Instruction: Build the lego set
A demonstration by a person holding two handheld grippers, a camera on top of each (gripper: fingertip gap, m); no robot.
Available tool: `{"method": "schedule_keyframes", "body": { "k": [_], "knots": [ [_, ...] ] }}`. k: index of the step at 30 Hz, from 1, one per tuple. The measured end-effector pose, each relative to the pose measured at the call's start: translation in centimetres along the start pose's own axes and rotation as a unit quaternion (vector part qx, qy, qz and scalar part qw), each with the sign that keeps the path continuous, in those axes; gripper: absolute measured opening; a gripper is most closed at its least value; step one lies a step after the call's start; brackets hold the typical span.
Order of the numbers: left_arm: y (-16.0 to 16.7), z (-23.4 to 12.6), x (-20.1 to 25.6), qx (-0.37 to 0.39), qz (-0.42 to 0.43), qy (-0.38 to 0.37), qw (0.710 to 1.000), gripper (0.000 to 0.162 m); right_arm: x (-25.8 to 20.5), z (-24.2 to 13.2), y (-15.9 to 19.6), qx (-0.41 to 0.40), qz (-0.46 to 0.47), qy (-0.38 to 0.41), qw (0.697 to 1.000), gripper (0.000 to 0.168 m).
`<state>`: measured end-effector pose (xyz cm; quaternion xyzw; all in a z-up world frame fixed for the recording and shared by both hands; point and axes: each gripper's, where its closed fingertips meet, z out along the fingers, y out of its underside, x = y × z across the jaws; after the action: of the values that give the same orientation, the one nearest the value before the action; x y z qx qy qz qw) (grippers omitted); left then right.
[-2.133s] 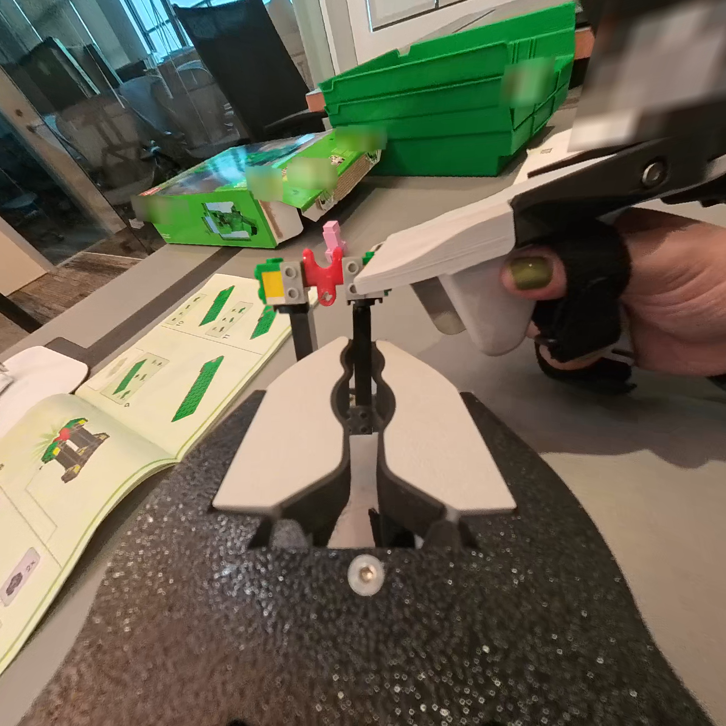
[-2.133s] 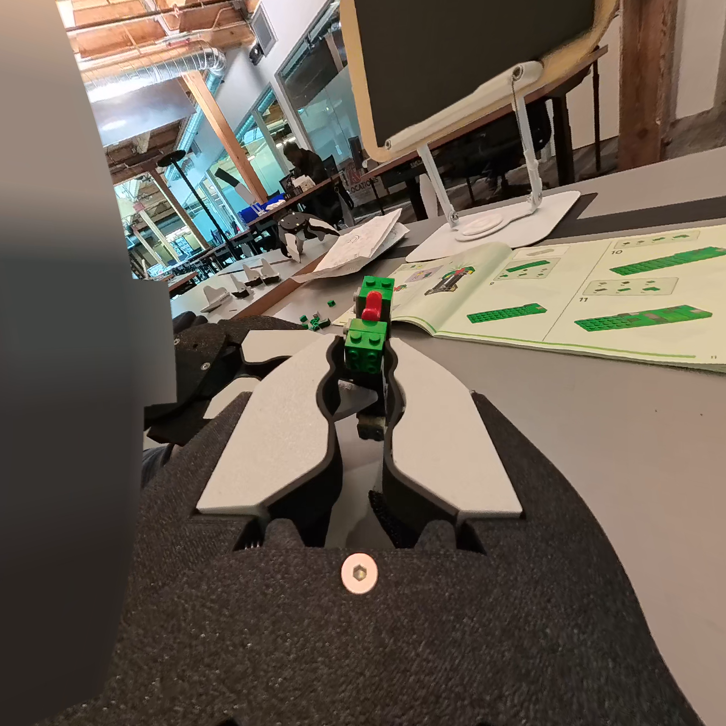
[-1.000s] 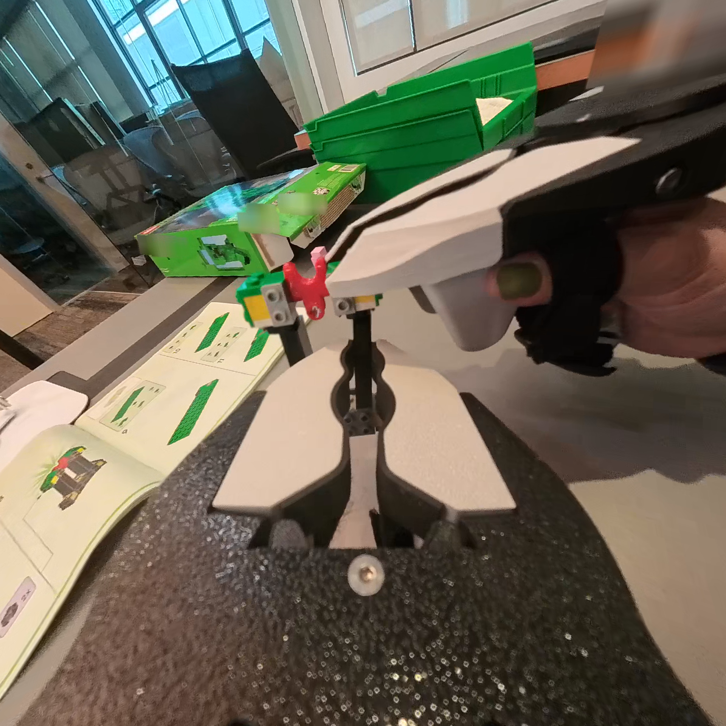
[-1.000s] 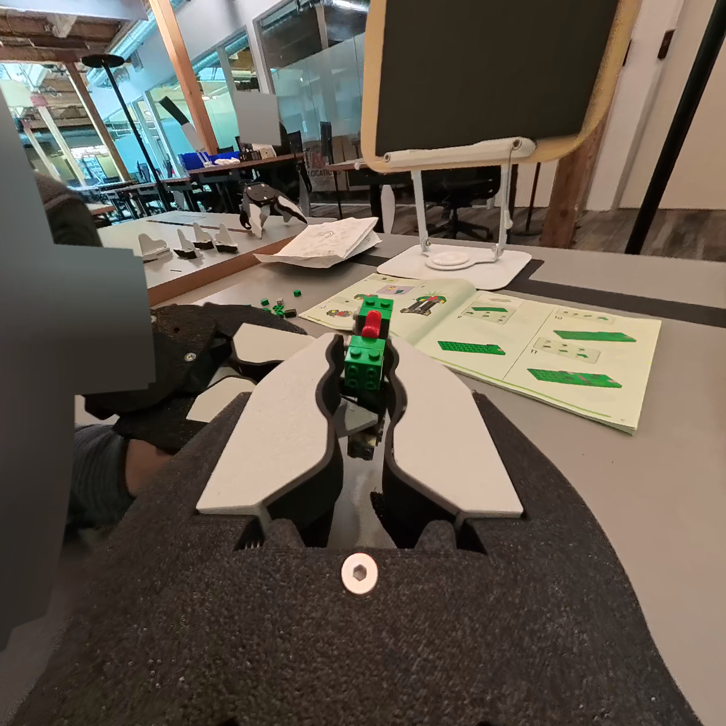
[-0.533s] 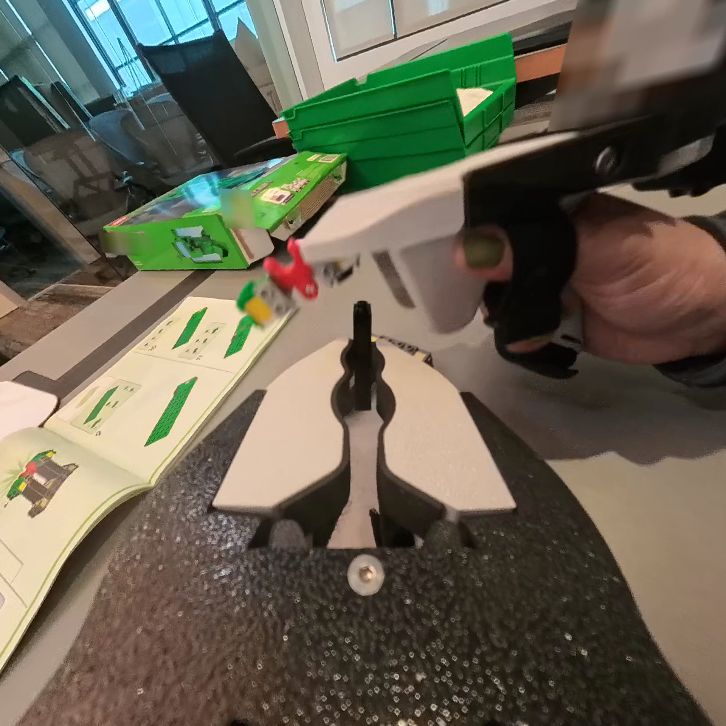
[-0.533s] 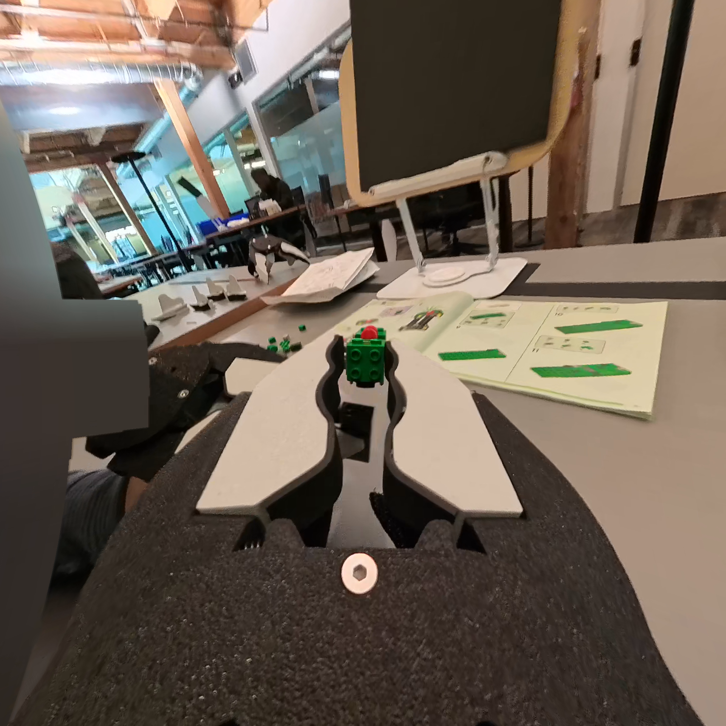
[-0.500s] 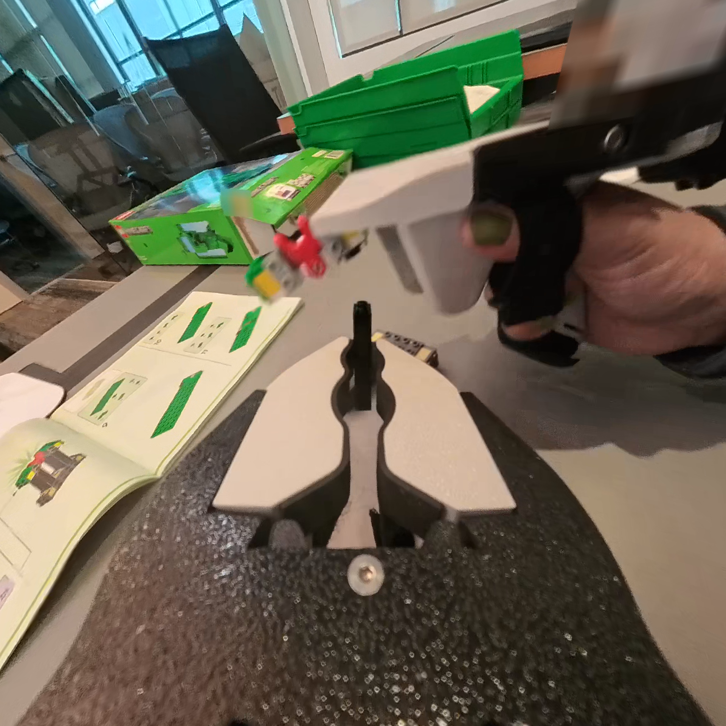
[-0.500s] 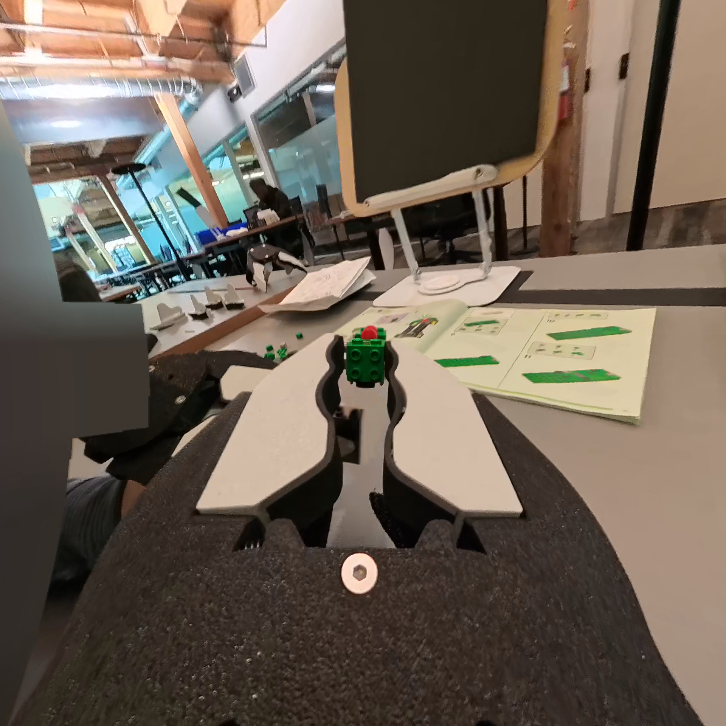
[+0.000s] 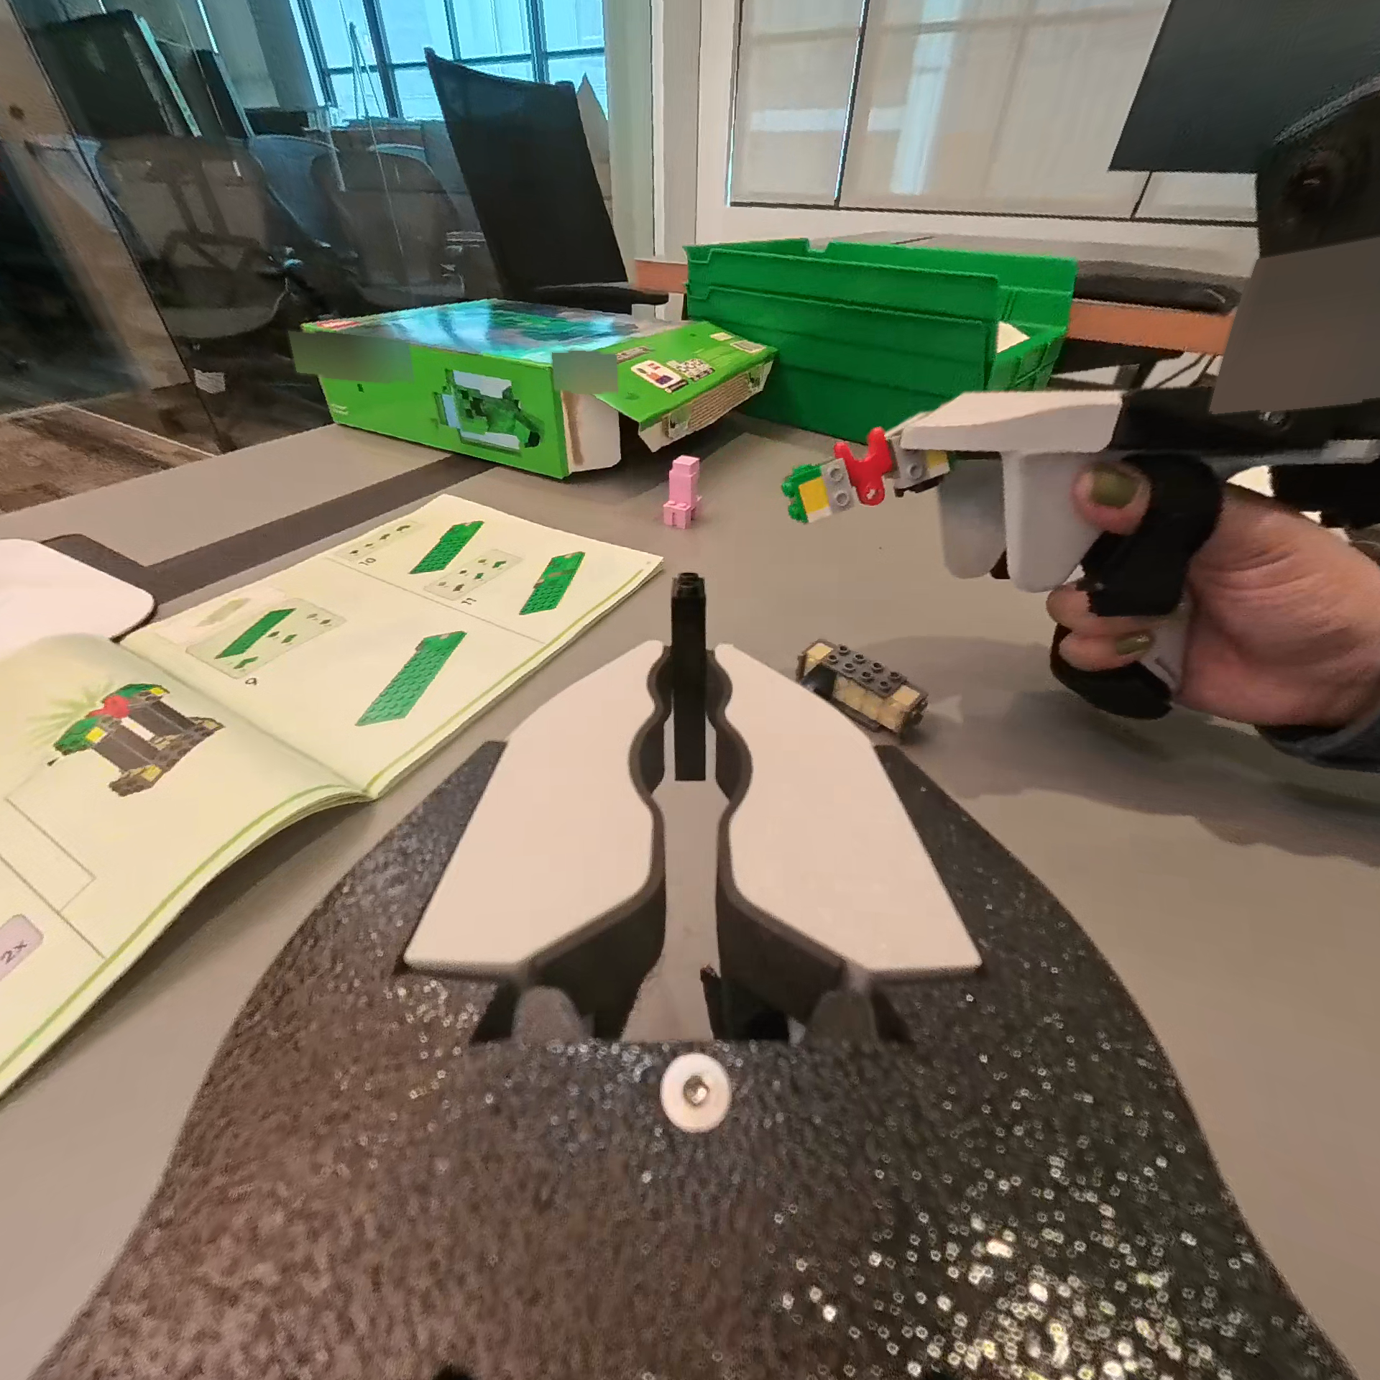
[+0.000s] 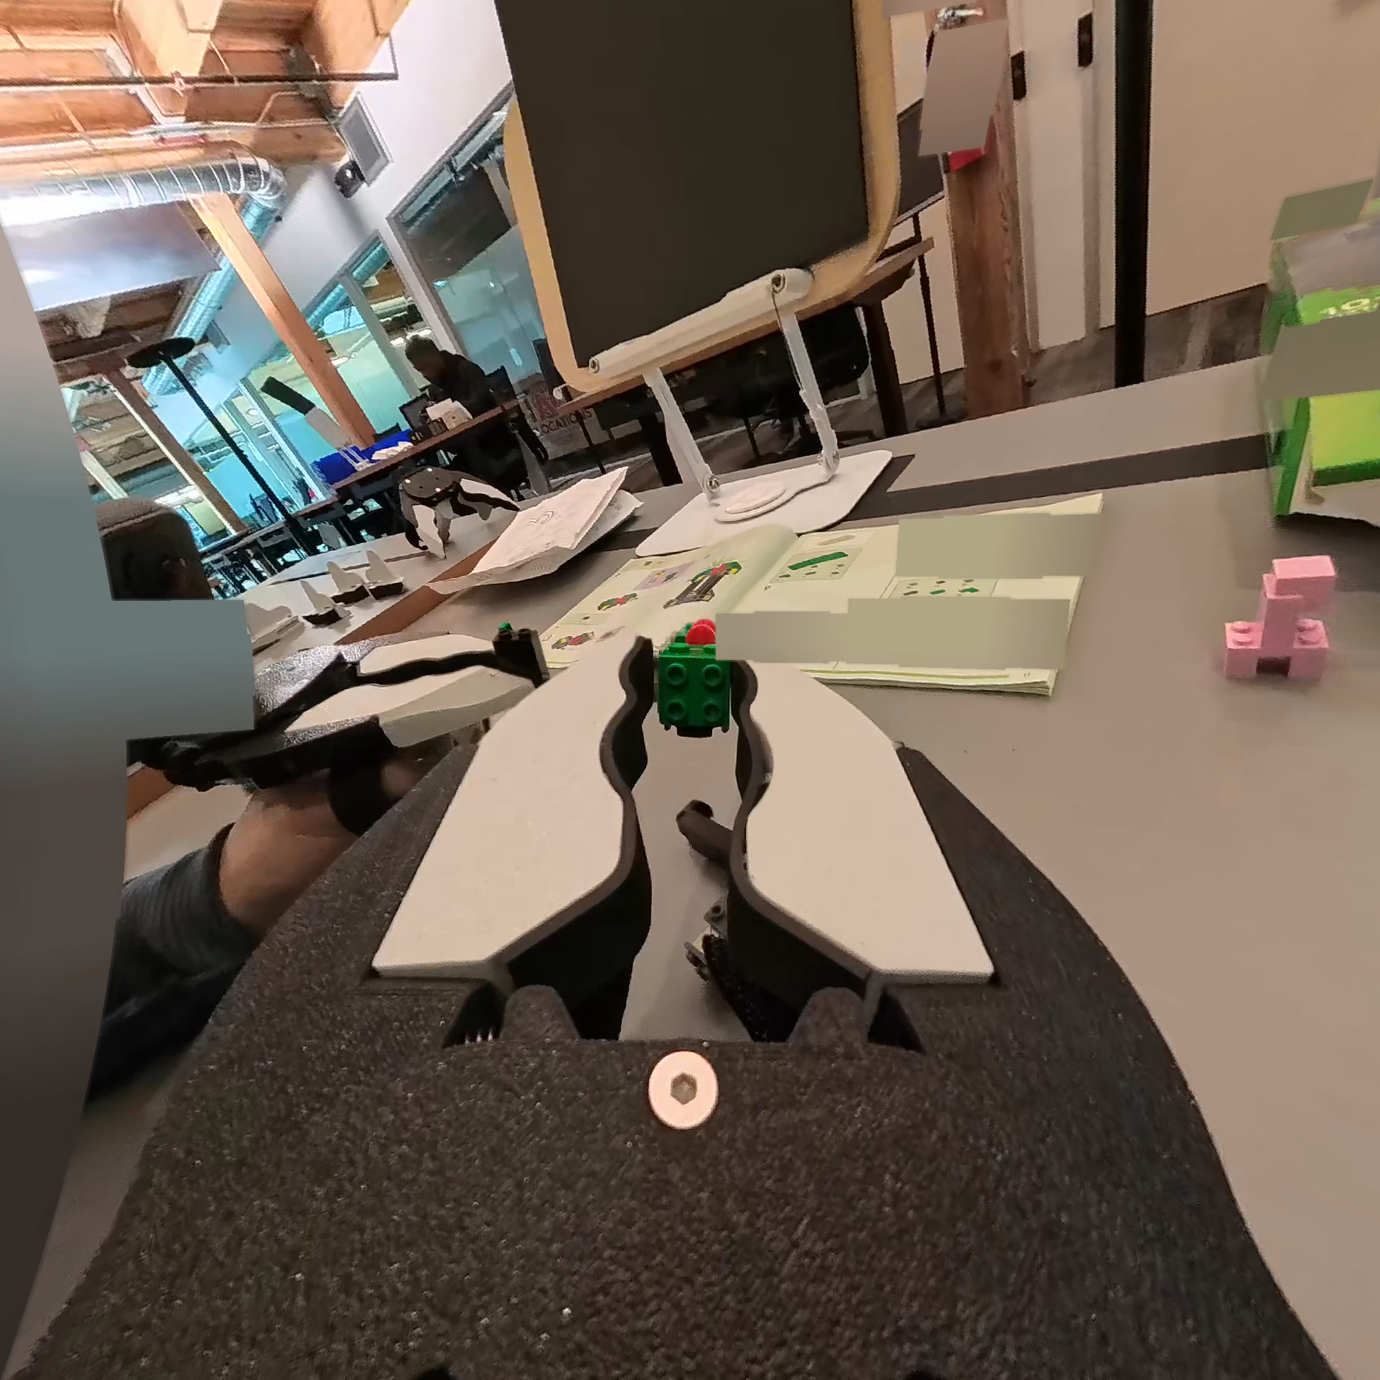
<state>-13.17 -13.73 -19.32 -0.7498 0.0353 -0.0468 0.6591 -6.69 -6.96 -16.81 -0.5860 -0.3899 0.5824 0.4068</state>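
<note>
Build partly done. Left gripper point(image 9: 688, 657) clamped on black column point(image 9: 688, 672), held upright near. Right gripper point(image 10: 691, 702) closed on green roof piece point(image 10: 693, 691), raised at right. Grey base point(image 9: 862, 683) loose on table point(image 9: 1120, 859) between. Joining outstanding. Pink figure point(image 9: 682, 493) stands far, unused.

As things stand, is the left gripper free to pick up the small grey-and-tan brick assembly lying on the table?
Probably not: the left gripper is shut on a black pillar piece. The assembly lies close, unobstructed.
</note>
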Motion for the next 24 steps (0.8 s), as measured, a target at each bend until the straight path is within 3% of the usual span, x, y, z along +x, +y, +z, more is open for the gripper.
{"method": "schedule_keyframes", "body": {
  "k": [6,11,15,24],
  "knots": [
    [-0.1,-0.1,0.0,0.003,0.011,-0.006,1.0,0.007,1.3,-0.1,0.4,-0.022,-0.011,0.019,1.0,0.019],
    [-0.6,-0.3,0.1,0.013,0.021,-0.008,1.0,0.007,5.0,-0.5,2.5,-0.131,-0.079,0.08,0.985,0.019],
    [-0.5,-0.2,0.2,0.013,0.024,-0.004,1.0,0.007,5.7,-0.3,4.0,-0.212,-0.135,0.055,0.966,0.019],
    [-0.7,-0.3,0.3,0.023,0.033,-0.003,0.999,0.007,7.3,-1.4,6.2,-0.297,-0.192,0.02,0.935,0.019]
  ]
}}
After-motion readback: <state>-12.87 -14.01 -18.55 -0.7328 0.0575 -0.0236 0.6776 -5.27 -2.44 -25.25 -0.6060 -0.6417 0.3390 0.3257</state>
